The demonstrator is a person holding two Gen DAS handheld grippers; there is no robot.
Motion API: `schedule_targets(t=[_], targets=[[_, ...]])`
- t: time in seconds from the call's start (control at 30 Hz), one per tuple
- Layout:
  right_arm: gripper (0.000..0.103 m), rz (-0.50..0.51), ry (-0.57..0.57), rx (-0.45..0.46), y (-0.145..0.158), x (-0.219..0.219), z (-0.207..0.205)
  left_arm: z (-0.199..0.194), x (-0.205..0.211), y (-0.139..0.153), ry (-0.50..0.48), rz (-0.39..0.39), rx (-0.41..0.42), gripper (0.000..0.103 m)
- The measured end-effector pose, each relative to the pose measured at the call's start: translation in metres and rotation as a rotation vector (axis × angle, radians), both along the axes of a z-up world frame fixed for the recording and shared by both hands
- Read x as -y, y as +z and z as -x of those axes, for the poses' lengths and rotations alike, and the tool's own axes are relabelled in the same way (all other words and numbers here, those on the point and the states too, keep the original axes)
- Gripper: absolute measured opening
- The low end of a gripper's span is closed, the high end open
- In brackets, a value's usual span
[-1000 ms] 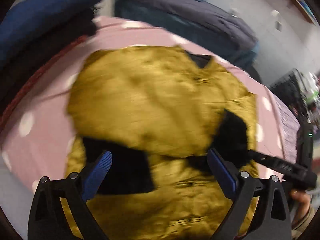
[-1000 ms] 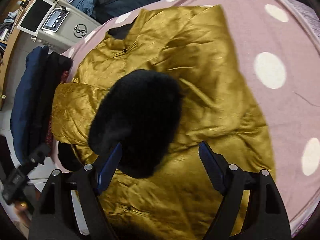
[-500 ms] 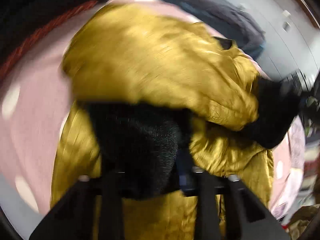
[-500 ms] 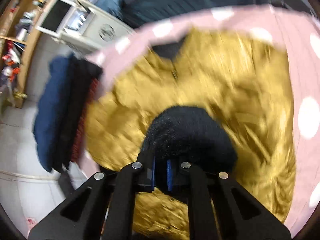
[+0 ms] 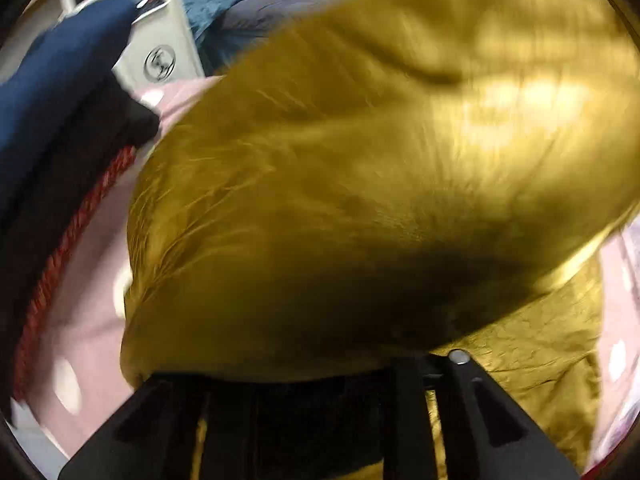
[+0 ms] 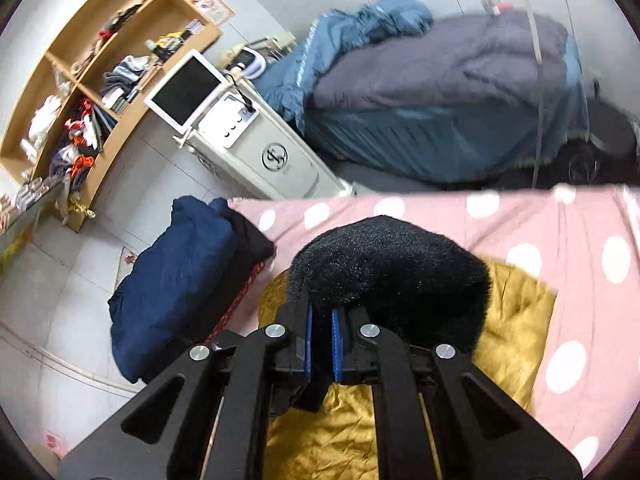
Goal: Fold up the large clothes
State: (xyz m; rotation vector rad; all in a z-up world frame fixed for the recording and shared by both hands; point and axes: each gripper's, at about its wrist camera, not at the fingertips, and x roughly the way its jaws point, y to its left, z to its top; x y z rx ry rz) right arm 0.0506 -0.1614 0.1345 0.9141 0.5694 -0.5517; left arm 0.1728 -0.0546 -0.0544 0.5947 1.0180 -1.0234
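A mustard-yellow padded jacket [image 5: 360,184] with black fleece lining lies on a pink polka-dot cover [image 6: 560,232]. In the left wrist view its lifted part bulges over my left gripper [image 5: 320,392], whose jaws stand close together under the fabric, shut on the jacket's hem. In the right wrist view my right gripper [image 6: 320,340] is shut on the black fleece lining [image 6: 392,264], held up above the yellow jacket [image 6: 516,320].
Folded dark blue and black clothes [image 6: 176,284] are stacked at the cover's left edge, also in the left wrist view [image 5: 60,92]. A white cabinet [image 6: 256,152] with a tablet, a wooden shelf [image 6: 100,76], and a heap of blue-grey bedding [image 6: 440,92] stand beyond.
Both grippers went from open to shut on the jacket's lower edge, then lifted it up and forward. The yellow fabric now fills the left wrist view.
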Motion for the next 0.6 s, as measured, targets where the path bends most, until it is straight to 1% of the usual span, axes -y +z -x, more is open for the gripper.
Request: schedule_targets(t=[0.03,0.07,0.1,0.13,0.17,0.2,0.23,0.27,0.3,0.33,0.37,0.47,0.5,0.53,0.57,0.6], targets=[[0.008,-0.035,-0.007,0.008,-0.006,-0.002,0.004,0.001,-0.009,0.002,0.01,0.014,-0.011,0.048],[0.008,-0.064,-0.012,0.016,-0.01,-0.003,0.008,0.004,-0.024,0.005,0.013,0.033,-0.015,0.056],[0.008,-0.09,-0.011,0.025,-0.014,-0.005,0.009,0.005,-0.038,0.006,0.016,0.04,-0.008,0.066],[0.008,-0.109,-0.001,0.036,-0.015,-0.009,0.008,0.008,-0.048,0.005,0.016,0.042,-0.004,0.068],[0.008,-0.113,0.013,0.046,-0.015,-0.013,0.006,0.009,-0.059,0.003,0.013,0.034,-0.009,0.068],[0.008,-0.111,0.029,0.054,-0.014,-0.017,0.004,0.01,-0.07,-0.003,0.012,0.007,-0.029,0.068],[0.008,-0.101,0.051,0.062,-0.011,-0.022,-0.002,0.009,-0.08,-0.012,0.023,-0.03,-0.054,0.065],[0.008,-0.091,0.061,0.062,-0.009,-0.025,-0.005,0.008,-0.091,-0.022,0.039,-0.065,-0.093,0.06],[0.008,-0.08,0.071,0.06,-0.006,-0.028,-0.008,0.006,-0.101,-0.03,0.052,-0.091,-0.144,0.049],[0.008,-0.066,0.082,0.056,-0.003,-0.03,-0.013,0.006,-0.11,-0.036,0.061,-0.102,-0.183,0.046],[0.008,-0.06,0.089,0.054,-0.002,-0.033,-0.016,0.009,-0.118,-0.04,0.067,-0.105,-0.206,0.046],[0.008,-0.065,0.105,0.041,-0.005,-0.037,-0.021,0.022,-0.125,-0.044,0.067,-0.101,-0.218,0.046],[0.008,-0.069,0.108,0.037,-0.006,-0.038,-0.021,0.022,-0.124,-0.042,0.076,-0.09,-0.23,0.048],[0.008,-0.073,0.11,0.03,-0.009,-0.039,-0.021,0.019,-0.116,-0.038,0.089,-0.084,-0.235,0.062],[0.008,-0.074,0.113,0.025,-0.01,-0.04,-0.021,0.013,-0.112,-0.037,0.123,-0.072,-0.224,0.07],[0.008,-0.077,0.114,0.018,-0.011,-0.042,-0.02,0.006,-0.107,-0.033,0.151,-0.05,-0.208,0.083]])
